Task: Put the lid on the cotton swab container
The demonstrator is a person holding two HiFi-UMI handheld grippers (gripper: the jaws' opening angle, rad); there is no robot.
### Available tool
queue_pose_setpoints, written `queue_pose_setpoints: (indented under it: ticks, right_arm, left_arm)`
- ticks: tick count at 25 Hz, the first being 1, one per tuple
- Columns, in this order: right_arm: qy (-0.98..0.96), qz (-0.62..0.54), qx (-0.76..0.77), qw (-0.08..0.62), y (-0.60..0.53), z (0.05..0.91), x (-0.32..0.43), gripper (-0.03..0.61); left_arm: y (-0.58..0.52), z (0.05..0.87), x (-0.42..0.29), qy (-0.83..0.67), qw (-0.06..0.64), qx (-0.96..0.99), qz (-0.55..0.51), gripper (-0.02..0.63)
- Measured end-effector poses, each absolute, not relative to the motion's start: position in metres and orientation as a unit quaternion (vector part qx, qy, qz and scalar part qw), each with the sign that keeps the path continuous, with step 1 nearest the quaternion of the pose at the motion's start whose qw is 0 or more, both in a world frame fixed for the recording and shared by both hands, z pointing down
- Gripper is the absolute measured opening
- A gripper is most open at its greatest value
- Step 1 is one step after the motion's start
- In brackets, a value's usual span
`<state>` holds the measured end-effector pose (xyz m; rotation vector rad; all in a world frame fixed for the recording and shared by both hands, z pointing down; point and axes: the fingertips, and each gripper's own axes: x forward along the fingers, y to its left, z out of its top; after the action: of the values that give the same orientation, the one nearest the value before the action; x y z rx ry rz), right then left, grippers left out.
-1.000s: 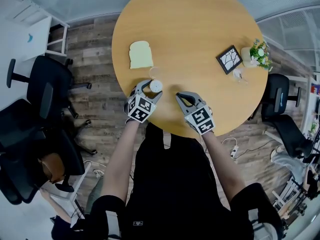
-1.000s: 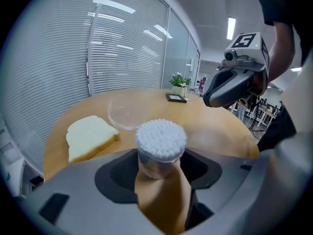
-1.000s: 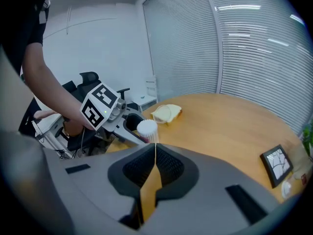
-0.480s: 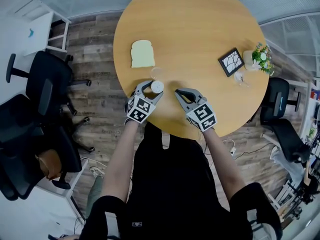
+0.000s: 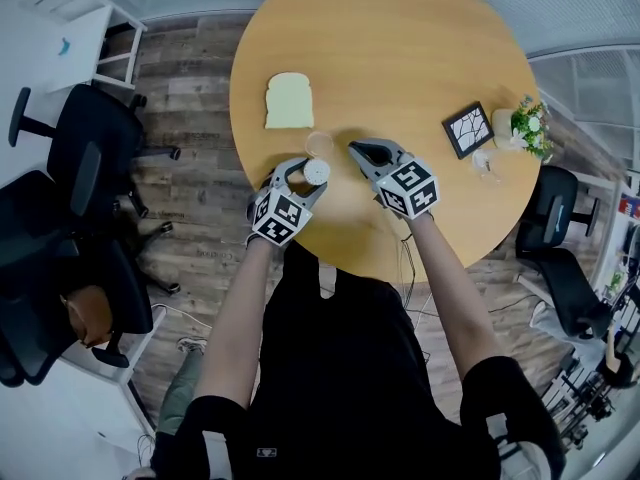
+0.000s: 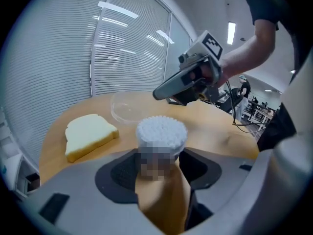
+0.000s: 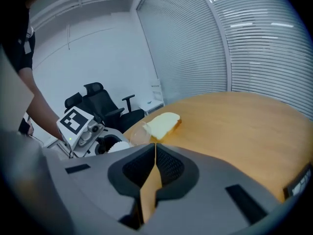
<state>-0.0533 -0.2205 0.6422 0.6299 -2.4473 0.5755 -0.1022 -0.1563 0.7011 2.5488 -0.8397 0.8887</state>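
Left gripper (image 6: 159, 155) closed on cotton swab container (image 6: 161, 132), pads seemingly pressing its sides; container upright near table's (image 5: 400, 58) near edge, swab heads exposed; clear lid (image 5: 320, 144) flat on table just beyond container; right gripper (image 7: 155, 147) jaws together, empty, tips near lid; bread slice (image 5: 289, 100) toward left edge.

The right gripper (image 5: 356, 149) has moved forward across the table (image 5: 420, 58), now seemingly just beside the lid (image 5: 320, 145).

An office: black swivel chairs (image 5: 75, 168), 1 round table (image 5: 400, 48) (slatted blinds (image 6: 132, 53) behind)
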Motion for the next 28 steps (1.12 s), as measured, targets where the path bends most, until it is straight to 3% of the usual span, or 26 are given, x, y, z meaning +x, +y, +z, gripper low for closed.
queue_pose_setpoints:
  ticks: [11,28]
  right_arm:
    - [-0.915,0.306,0.068,0.254,-0.261,0.657,-0.099,0.005]
    - [-0.913,0.347,-0.007,0.214,-0.237,0.644,-0.119,0.005]
  left_arm:
    - [-0.154,0.700,-0.100,-0.283,0.155,0.894,0.311,0.256]
    - [-0.153,0.701,-0.100,-0.275,0.160,0.895,0.313,0.256]
